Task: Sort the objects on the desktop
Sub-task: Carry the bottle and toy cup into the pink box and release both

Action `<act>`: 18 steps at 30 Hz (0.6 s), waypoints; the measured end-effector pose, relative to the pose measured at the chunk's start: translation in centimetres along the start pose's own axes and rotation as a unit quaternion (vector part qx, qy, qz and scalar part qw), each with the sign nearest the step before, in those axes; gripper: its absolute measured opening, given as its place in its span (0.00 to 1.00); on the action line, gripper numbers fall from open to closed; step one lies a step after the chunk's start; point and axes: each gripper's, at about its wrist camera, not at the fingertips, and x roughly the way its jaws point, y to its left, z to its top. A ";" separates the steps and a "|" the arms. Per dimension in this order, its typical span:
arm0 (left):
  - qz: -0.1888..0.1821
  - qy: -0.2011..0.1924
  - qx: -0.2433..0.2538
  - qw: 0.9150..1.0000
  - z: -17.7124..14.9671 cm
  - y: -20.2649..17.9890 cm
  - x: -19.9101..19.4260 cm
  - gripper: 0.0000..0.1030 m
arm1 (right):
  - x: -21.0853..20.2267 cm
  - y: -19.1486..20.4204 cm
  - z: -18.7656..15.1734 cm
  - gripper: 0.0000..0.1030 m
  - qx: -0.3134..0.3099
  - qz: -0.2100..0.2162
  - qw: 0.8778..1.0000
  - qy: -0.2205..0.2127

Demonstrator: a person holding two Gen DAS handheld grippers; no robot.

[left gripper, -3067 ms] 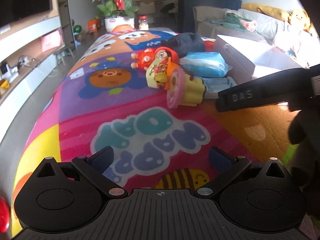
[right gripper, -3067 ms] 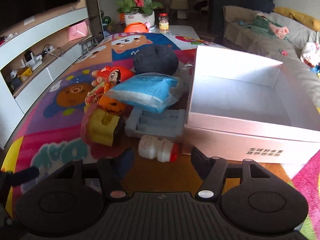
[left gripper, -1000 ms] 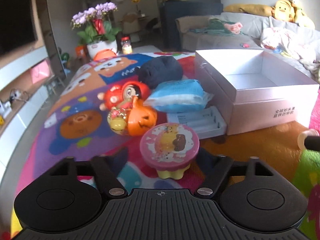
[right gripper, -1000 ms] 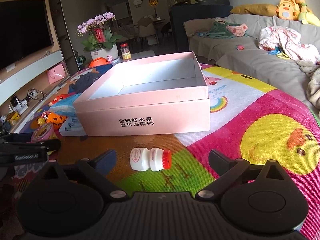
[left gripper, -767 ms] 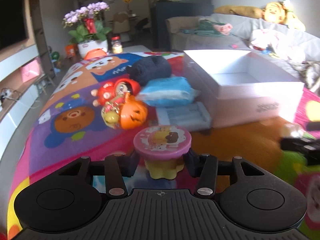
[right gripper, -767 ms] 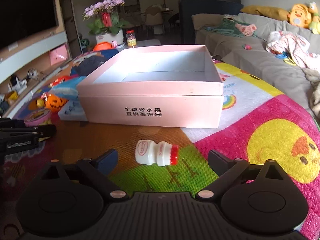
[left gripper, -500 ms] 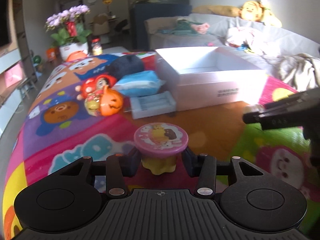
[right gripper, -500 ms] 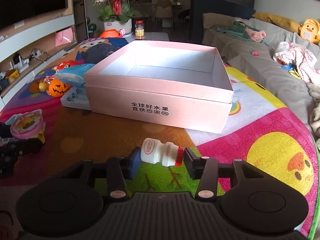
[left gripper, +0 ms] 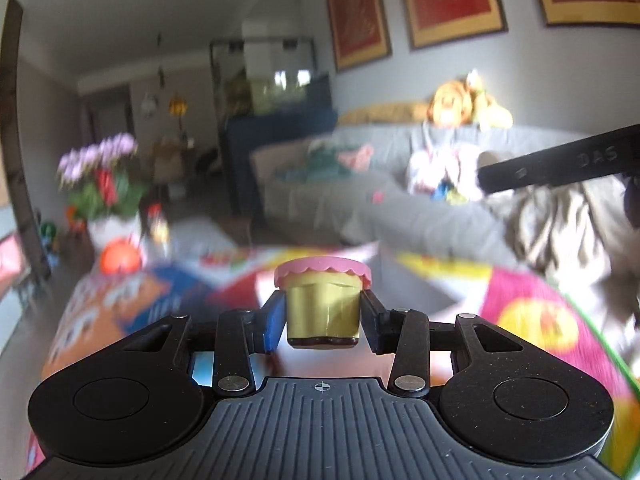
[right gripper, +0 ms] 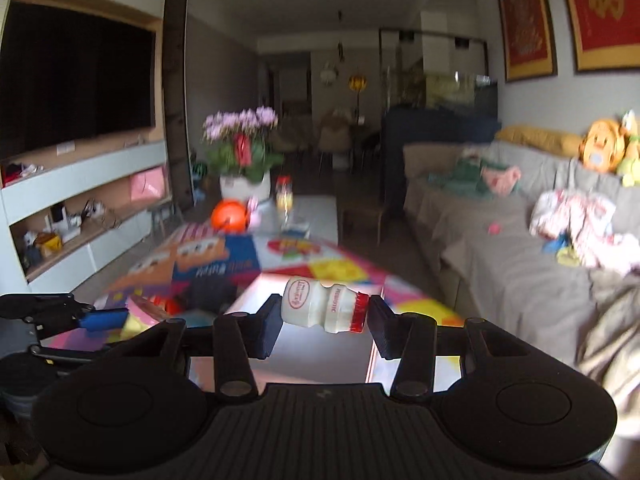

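- Left wrist view: left gripper (left gripper: 322,320) is clamped on a yellow cup (left gripper: 322,312) with a scalloped pink lid, held upright between the blue-padded fingers (left gripper: 273,322), clear of the colourful play mat (left gripper: 532,320) below.
- Background in this view is blurred; a potted orchid (left gripper: 102,184) stands far left, a grey sofa (left gripper: 360,208) with an orange plush toy (left gripper: 464,110) runs behind, and a black finger of the other gripper crosses the upper right.
- Right wrist view: right gripper (right gripper: 322,318) is clamped end to end on a small white yogurt bottle (right gripper: 320,310) with a red cap, lying sideways and slightly tilted, raised above the pink box (right gripper: 304,344), whose pale interior shows beneath it.
- At far left of this view the left gripper's blue pad appears; the cup it grips is blurred here.
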 end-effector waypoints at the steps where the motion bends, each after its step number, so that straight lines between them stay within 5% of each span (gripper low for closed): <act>1: 0.001 -0.009 -0.001 1.000 0.9 -0.1 1.3 0.45 | 0.8 -0.2 0.9 0.44 0.002 -0.003 1.000 -0.006; 3: 0.002 -0.013 -0.014 1.000 2.0 0.2 3.7 0.51 | 3.3 -0.7 2.7 0.44 0.012 0.000 1.000 -0.008; 5: 0.009 0.003 -0.043 0.999 1.9 1.6 4.9 0.69 | 5.8 -1.3 3.8 0.50 0.027 0.005 1.000 -0.003; 8: 0.030 0.021 -0.069 0.997 -0.9 4.2 4.1 0.84 | 8.2 -1.6 3.4 0.52 0.033 0.003 0.999 0.014; 14: 0.103 0.119 -0.098 0.983 -8.7 8.2 3.3 0.88 | 12.4 -1.5 0.0 0.53 0.069 0.032 0.993 0.090; 18: 0.128 0.141 -0.118 0.975 -11.8 9.7 2.8 0.92 | 16.2 0.3 -1.6 0.53 0.093 0.068 0.982 0.146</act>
